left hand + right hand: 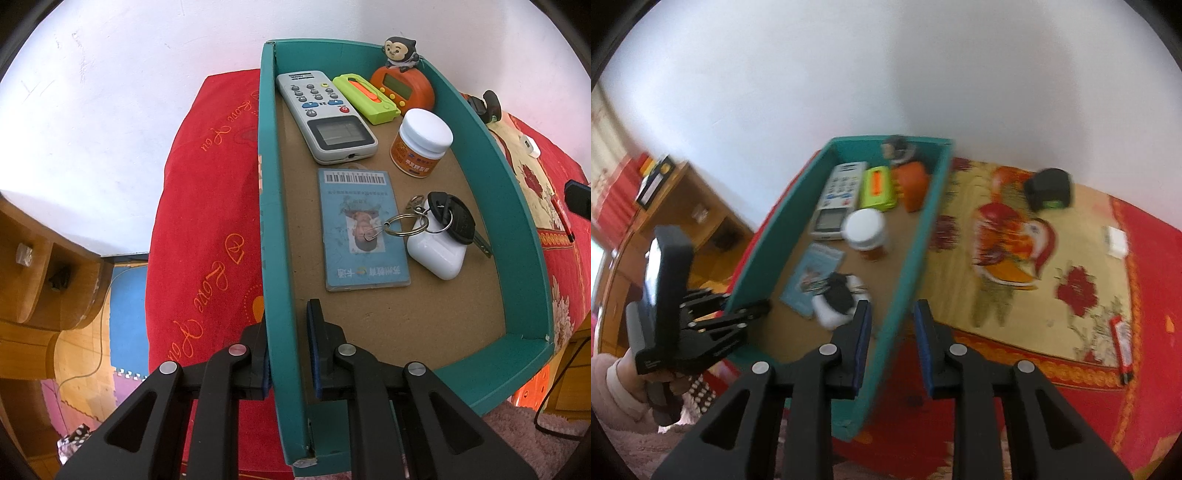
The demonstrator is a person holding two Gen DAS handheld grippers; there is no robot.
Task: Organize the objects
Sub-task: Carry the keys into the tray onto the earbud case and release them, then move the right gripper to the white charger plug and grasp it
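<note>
A teal tray point(517, 221) rests on a red cloth. It holds a grey remote point(325, 114), a green case point(365, 98), an orange timer with a monkey figure point(402, 86), a white-lidded jar point(423, 142), a blue ID card point(364, 236) and keys lying on a white earbud case point(439, 236). My left gripper point(288, 314) is shut on the tray's left wall near the front corner. My right gripper point(892, 306) straddles the tray's right wall point(923, 229). Its jaws stand slightly apart, with red cloth showing between the wall and the right pad. The left gripper point(713, 325) also shows there, held by a pink-sleeved hand.
The red and yellow patterned cloth point(1015, 295) spreads right of the tray. On it lie a black box point(1049, 188), a small white item point(1115, 240) and a red pen point(1121, 343). A wooden cabinet point(683, 206) stands at the left, against a white wall.
</note>
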